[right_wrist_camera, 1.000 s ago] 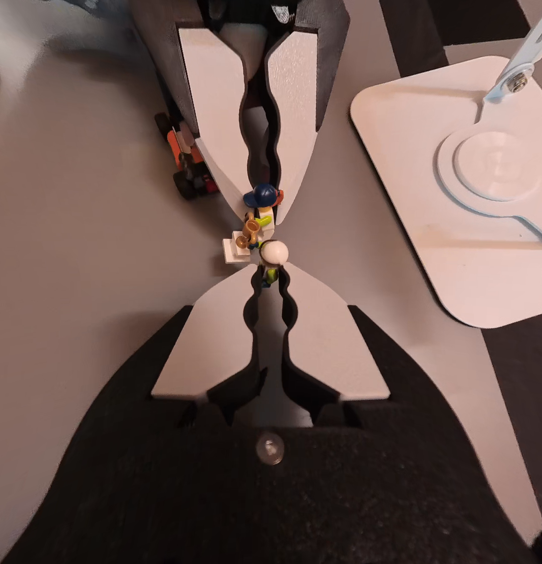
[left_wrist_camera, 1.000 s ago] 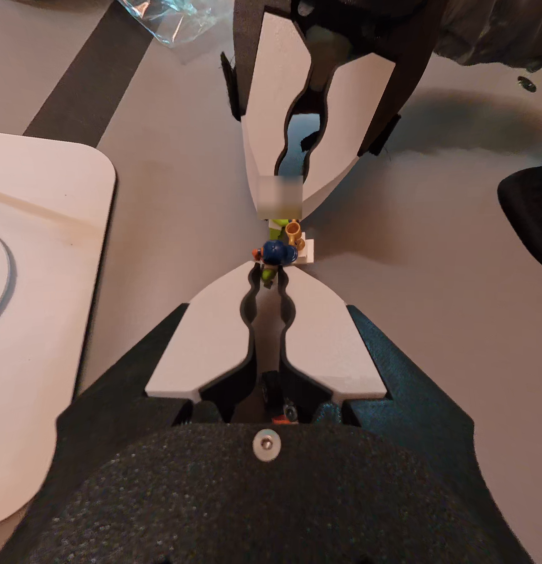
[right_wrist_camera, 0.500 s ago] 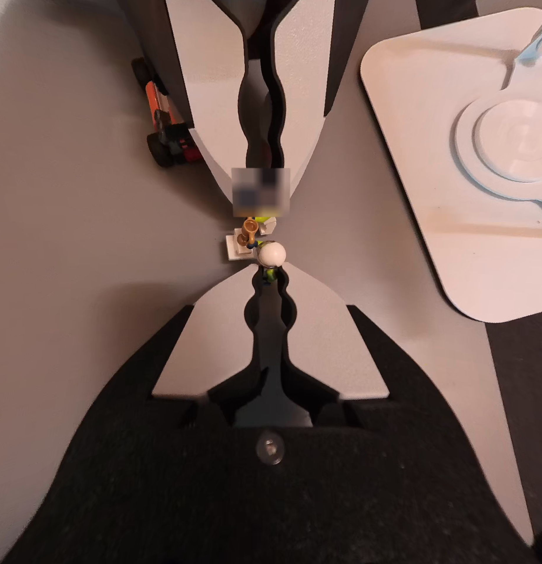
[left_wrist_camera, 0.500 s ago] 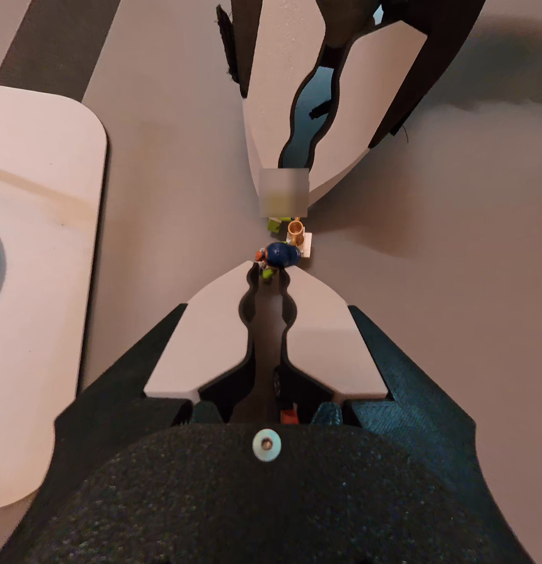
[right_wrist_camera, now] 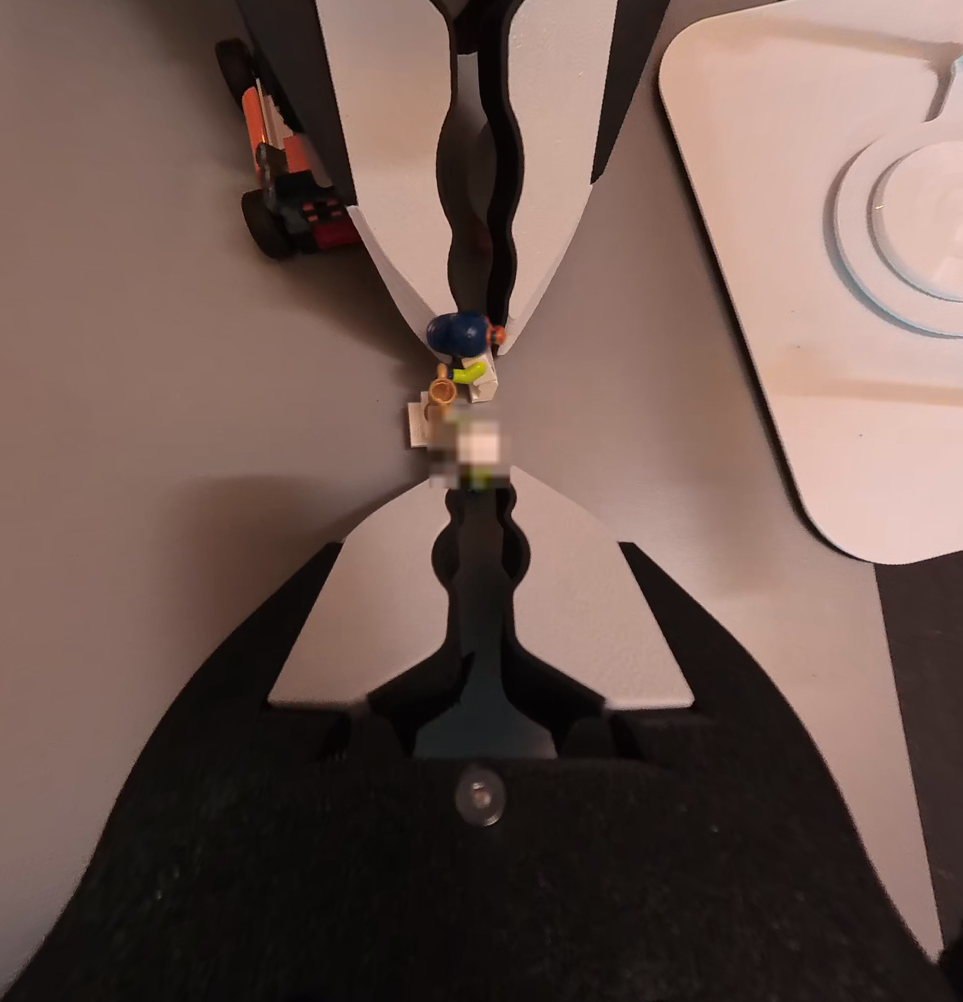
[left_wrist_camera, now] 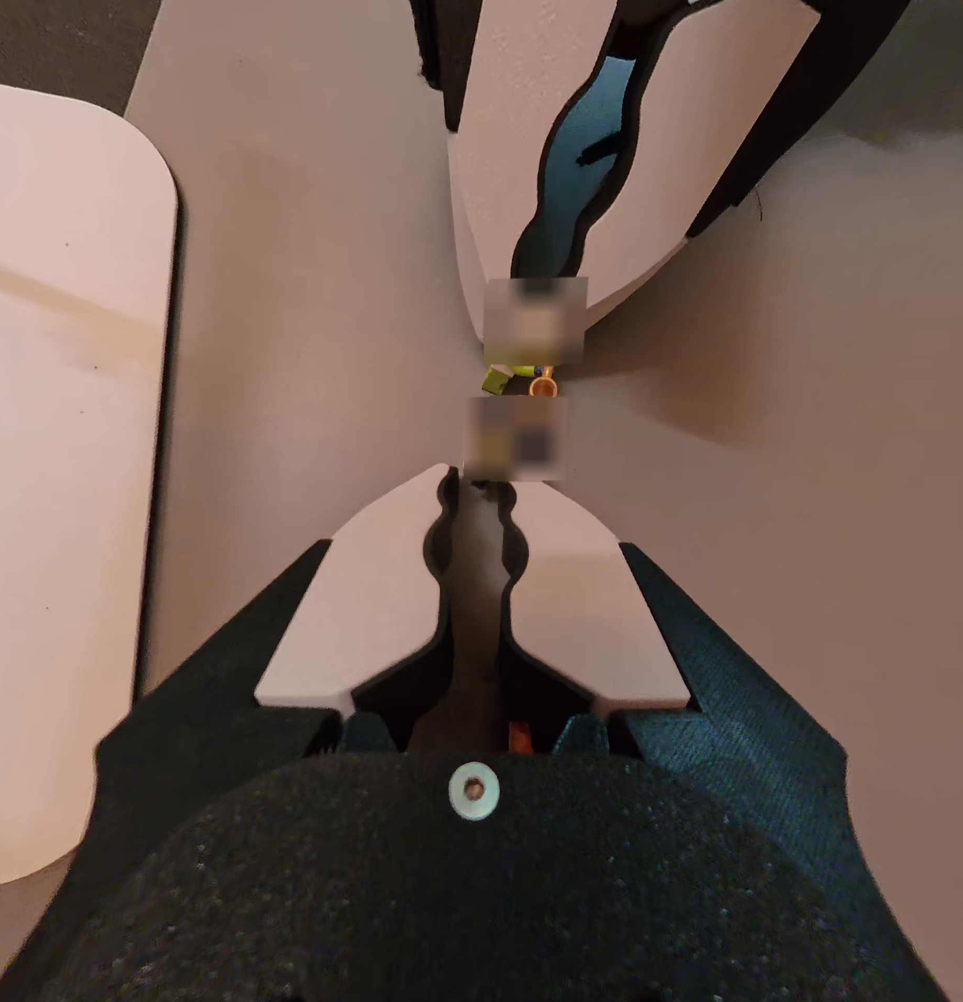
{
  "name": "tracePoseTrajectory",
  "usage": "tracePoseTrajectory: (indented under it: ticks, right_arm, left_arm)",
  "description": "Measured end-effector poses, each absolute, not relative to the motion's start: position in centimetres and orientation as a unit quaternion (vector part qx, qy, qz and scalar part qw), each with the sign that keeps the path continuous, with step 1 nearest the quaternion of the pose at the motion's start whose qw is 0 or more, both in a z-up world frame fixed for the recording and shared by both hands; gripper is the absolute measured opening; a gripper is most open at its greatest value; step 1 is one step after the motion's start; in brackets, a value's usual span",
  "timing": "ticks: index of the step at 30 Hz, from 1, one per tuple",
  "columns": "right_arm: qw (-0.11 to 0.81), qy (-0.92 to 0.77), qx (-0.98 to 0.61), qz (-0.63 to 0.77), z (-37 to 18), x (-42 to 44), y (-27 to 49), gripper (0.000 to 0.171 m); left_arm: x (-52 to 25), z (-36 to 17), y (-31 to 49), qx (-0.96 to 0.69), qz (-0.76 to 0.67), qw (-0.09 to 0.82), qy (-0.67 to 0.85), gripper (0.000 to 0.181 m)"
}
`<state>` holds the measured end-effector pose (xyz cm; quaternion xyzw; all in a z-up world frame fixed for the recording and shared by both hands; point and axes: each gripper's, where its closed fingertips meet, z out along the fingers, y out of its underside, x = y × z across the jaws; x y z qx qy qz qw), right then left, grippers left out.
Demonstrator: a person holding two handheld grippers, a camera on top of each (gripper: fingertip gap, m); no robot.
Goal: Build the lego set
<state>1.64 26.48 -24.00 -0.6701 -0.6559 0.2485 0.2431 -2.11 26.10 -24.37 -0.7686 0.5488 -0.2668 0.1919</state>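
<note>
My left gripper (left_wrist_camera: 479, 480) is shut on a minifigure with a blue cap (right_wrist_camera: 457, 331) and a lime arm; it shows at the top of the right wrist view (right_wrist_camera: 471, 339). My right gripper (right_wrist_camera: 476, 485) is shut on a minifigure with a white helmet (right_wrist_camera: 482, 444), partly under a blur patch; it shows at the top of the left wrist view (left_wrist_camera: 533, 282). The two figures face each other, tip to tip, just above the grey table. A gold cup (right_wrist_camera: 443, 391) stands between them on a small white plate (right_wrist_camera: 415, 428); it also shows in the left wrist view (left_wrist_camera: 542, 386).
An orange and black lego car (right_wrist_camera: 284, 190) lies on the table beside and partly behind the left gripper. A white stand base (right_wrist_camera: 793, 271) lies right of the grippers in the right wrist view and at the left edge in the left wrist view (left_wrist_camera: 61, 434). Left tips to right tips: about 5 cm.
Both grippers stay shut on their figures. Both views have slid over the table: the plastic bag has left the left view, and the car has moved up the right view.
</note>
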Motion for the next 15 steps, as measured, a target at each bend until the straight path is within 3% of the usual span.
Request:
tracePoseTrajectory:
  ticks: [15]
  right_arm:
    - [0.273, -0.650, -0.661, 0.257, -20.5, 0.7, 26.1, 0.021]
  left_arm:
    - [-2.0, -24.0, 25.9, -0.757, -0.283, 0.204, 0.552, 0.013]
